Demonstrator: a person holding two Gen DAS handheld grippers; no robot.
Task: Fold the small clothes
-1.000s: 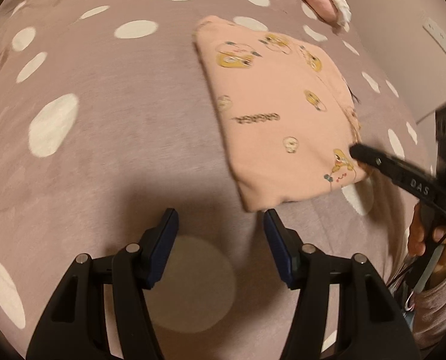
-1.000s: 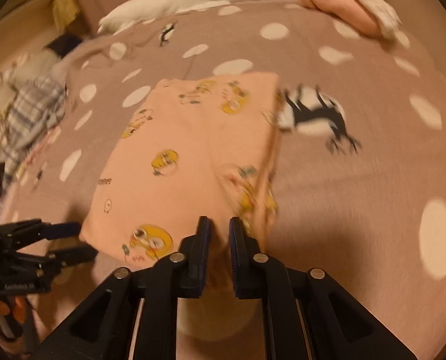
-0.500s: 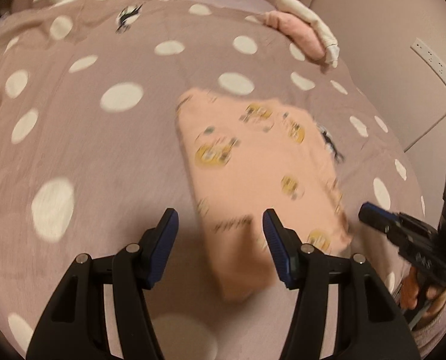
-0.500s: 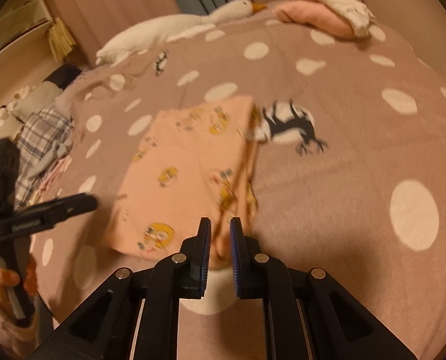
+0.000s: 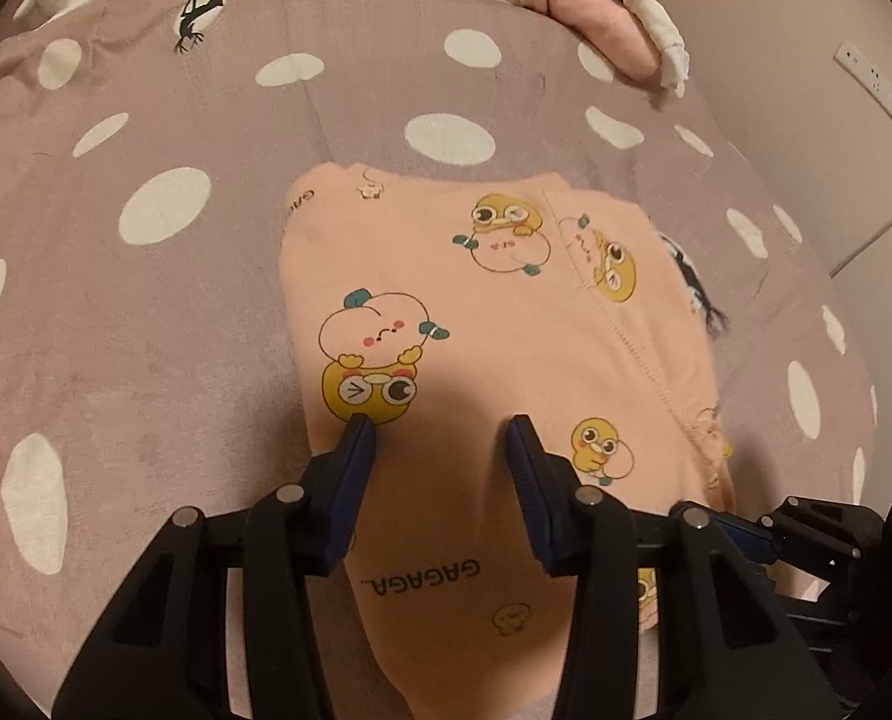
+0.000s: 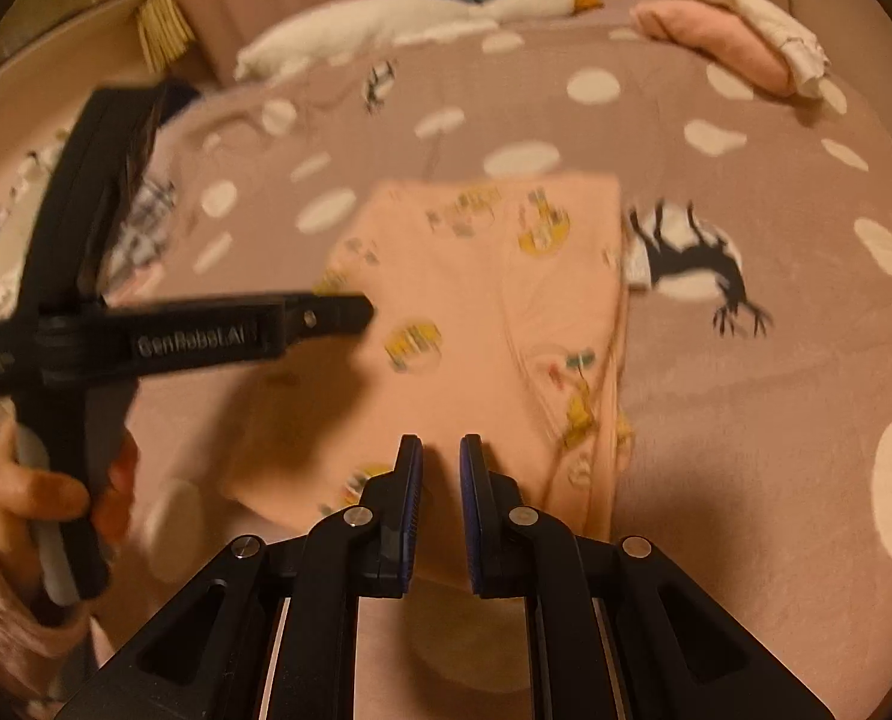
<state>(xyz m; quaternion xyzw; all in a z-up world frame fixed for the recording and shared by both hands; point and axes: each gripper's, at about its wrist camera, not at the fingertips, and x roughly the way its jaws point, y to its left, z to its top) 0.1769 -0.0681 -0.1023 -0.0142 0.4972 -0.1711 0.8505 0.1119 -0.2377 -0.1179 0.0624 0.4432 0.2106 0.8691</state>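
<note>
Peach top [image 5: 494, 324] ran lengthwise ahead of your wide-open left gripper [image 5: 440, 438]; right gripper [image 6: 440, 456], nearly shut and empty, sat at its near edge.

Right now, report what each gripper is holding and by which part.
Nothing is held. The left gripper is wide open above the folded peach garment; the right gripper has a narrow empty gap at the garment's near edge.

Peach cartoon-print garment [image 5: 494, 324] — mauve white-dotted bedspread [image 5: 146, 300]
</note>
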